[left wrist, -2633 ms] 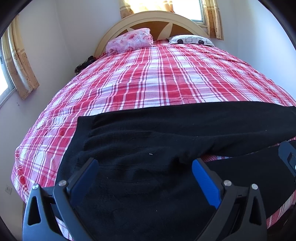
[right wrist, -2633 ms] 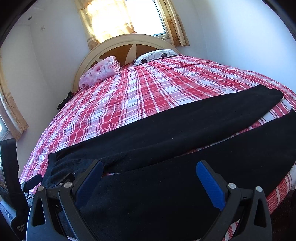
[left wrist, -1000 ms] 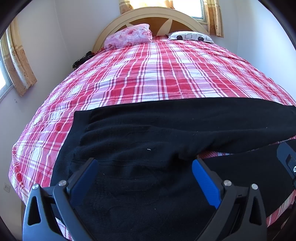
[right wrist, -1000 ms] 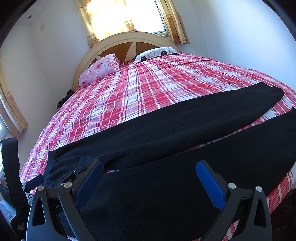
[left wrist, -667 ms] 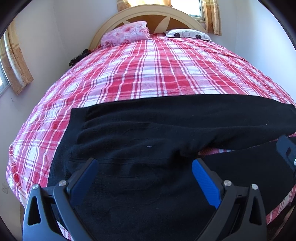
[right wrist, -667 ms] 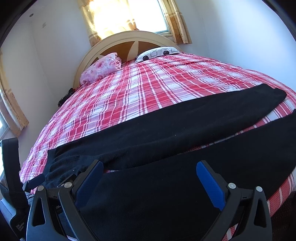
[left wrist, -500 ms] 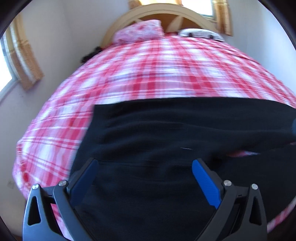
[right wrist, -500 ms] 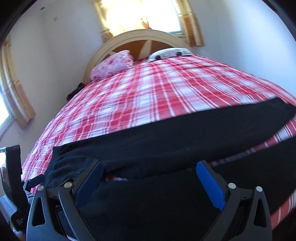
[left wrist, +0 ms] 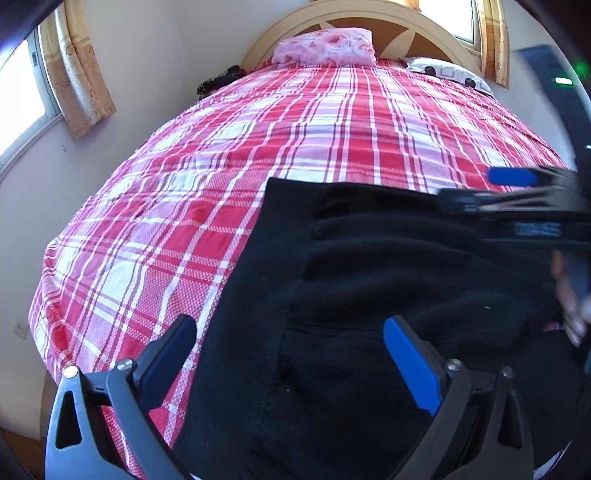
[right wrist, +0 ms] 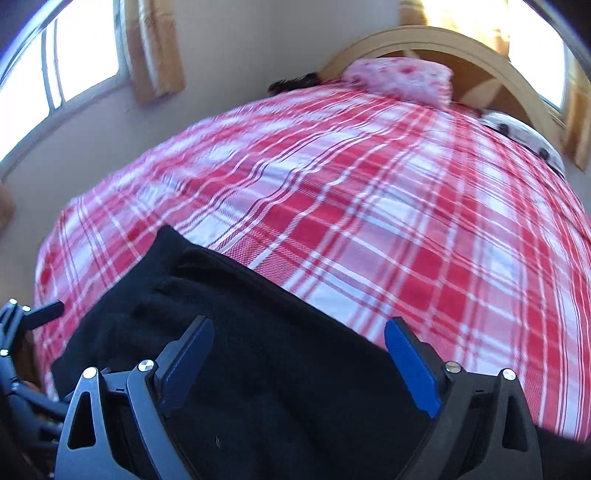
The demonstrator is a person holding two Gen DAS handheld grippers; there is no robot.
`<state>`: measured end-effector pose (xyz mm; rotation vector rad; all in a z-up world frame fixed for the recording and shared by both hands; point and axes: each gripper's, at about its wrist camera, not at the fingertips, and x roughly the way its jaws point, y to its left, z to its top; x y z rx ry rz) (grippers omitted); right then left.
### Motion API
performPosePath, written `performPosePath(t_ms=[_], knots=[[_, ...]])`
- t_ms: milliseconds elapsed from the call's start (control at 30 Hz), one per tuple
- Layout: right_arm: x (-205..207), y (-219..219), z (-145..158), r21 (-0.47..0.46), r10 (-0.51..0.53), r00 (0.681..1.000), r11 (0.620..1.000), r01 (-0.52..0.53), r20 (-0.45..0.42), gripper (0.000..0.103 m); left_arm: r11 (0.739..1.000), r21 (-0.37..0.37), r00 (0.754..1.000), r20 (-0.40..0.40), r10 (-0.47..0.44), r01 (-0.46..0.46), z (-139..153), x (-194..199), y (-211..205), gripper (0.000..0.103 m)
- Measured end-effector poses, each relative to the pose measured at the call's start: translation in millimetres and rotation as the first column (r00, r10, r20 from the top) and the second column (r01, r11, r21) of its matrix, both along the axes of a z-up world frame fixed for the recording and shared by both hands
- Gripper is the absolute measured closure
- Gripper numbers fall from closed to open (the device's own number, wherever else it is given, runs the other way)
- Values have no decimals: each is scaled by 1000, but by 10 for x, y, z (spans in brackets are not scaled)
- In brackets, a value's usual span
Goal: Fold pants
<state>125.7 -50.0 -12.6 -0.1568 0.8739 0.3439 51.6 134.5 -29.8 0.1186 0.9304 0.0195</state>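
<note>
Black pants (left wrist: 369, 295) lie flat across the near end of a bed with a red and white plaid cover (left wrist: 295, 129). Their waist end points left. My left gripper (left wrist: 291, 354) is open just above the waist area, its left finger over the plaid cover. My right gripper (right wrist: 299, 354) is open and empty above the pants (right wrist: 258, 369) near the waist. It also shows in the left wrist view (left wrist: 517, 195) at the right, hovering over the pants.
A pink floral pillow (left wrist: 325, 46) and a white spotted pillow (left wrist: 447, 72) lie at the wooden headboard (left wrist: 369, 18). Curtained windows are on the left wall (left wrist: 74, 74) and behind the bed. The bed's left edge drops off near the wall.
Both grippers have swung left toward the waist end of the pants. The right gripper has moved over the pants into the left wrist view. Both stay open.
</note>
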Motion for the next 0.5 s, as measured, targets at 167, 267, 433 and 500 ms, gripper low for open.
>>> performPosePath(t_ms=[167,267,433,500], knots=[[414,247,-314,-73,33,998,997,-37,-62,25,1000,3,1000,-2,-23,23,-48,13,53,0],[524,240,-478,-8,56,988,998,-58,-145,52,1000,-14,1000,-10,-23,23,-63,40,106,0],[454,198,-424,78,82,985,994,-71,-149,98,998,-61,1000,-13,-9,8,-38,18,215,0],[343,208,-310,107,82,988,992,-68,-128,98,998,-69,1000,3,-9,9,3,-28,248,0]])
